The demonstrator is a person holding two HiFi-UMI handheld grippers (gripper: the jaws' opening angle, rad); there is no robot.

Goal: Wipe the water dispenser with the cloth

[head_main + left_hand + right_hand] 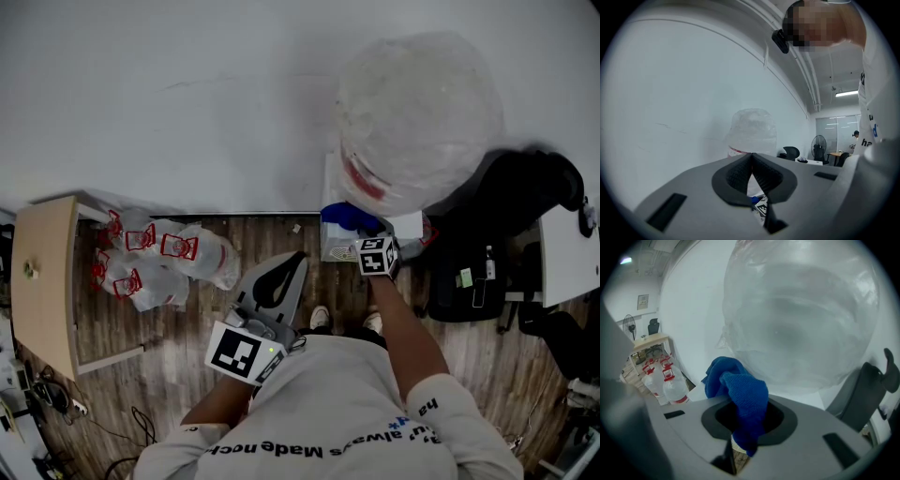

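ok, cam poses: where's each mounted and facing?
Head view: on the person's head, steeply down on the dispenser's bottle; shows shirt, both forearms, left gripper, right gripper with cloth.
Left gripper view: on the left gripper, along shut jaws toward wall and bottle; shirt at right.
Right gripper view: on the right gripper, along jaws clamped on the cloth, bottle behind; no body.
Shared: all three see the bottle.

Head view looks steeply down; both gripper views face the dispenser bottle (pixel 751 131), shared by all, right nearest.
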